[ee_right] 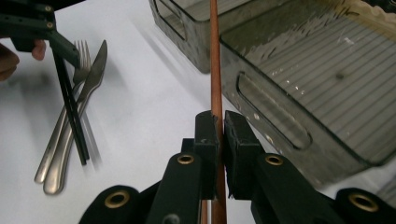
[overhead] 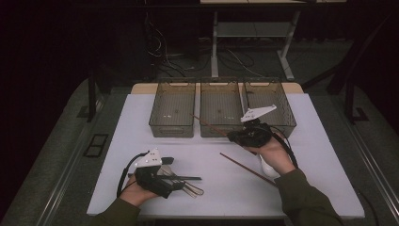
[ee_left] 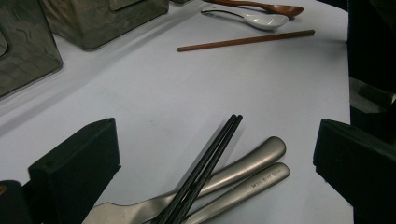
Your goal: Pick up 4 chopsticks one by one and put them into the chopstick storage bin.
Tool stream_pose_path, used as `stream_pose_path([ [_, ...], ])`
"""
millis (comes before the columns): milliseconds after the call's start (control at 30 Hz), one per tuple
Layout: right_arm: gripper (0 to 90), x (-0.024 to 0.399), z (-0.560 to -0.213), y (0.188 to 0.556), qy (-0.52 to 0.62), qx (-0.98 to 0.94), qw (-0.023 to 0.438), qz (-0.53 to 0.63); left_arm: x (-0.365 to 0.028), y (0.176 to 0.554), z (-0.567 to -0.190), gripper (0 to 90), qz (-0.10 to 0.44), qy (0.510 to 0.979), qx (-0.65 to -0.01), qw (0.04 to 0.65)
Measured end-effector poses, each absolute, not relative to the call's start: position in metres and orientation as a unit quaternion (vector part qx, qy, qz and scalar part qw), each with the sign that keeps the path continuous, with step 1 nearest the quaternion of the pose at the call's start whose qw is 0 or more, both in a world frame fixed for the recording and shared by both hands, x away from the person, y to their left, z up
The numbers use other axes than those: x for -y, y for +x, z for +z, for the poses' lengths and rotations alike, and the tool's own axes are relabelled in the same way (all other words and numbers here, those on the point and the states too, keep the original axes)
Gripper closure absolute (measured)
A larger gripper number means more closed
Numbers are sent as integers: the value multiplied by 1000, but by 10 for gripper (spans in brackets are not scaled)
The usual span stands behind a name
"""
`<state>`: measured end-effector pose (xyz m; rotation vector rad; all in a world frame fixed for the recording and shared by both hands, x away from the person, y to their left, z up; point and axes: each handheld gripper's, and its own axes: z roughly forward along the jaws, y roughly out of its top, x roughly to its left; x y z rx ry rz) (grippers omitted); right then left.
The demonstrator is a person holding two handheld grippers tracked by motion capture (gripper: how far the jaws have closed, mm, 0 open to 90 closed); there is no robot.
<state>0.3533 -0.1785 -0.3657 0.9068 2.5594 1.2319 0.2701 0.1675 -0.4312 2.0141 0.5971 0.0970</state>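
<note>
On the white table (overhead: 226, 183), my right gripper (ee_right: 219, 122) has its jaws pinched tight on a brown wooden chopstick (ee_right: 215, 56), which runs from between the pads toward twelve o'clock in the right gripper view and passes over the near edge of the smoky plastic bins (ee_right: 303, 88). From the high view that right gripper (overhead: 231, 135) sits at about one o'clock from the table's middle, just in front of the middle bin (overhead: 221, 110) of three set side by side. A second brown chopstick (overhead: 247, 168) lies flat on the table at about four o'clock from the middle. My left gripper (overhead: 175, 170) rests at seven o'clock with its jaws spread wide, one on either side of a pair of black chopsticks (ee_left: 205, 168) lying across two steel handles (ee_left: 247, 172) without pinching them. One of those handles bears small engraved lettering that I cannot read. Farther off, in the left gripper view, a white spoon (ee_left: 257, 18) and a brown wooden spoon (ee_left: 261, 6) lie side by side.
</note>
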Motion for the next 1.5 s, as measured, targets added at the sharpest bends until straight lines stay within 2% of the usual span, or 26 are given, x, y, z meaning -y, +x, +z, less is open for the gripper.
stream_pose_path([
  [667, 840, 132, -342, 389, 319, -857, 86, 396, -167, 269, -431, 0, 39, 829, -247, 500],
  [1500, 840, 70, -349, 450, 344, -865, 84, 355, -166, 269, -430, 0, 38, 831, -238, 502],
])
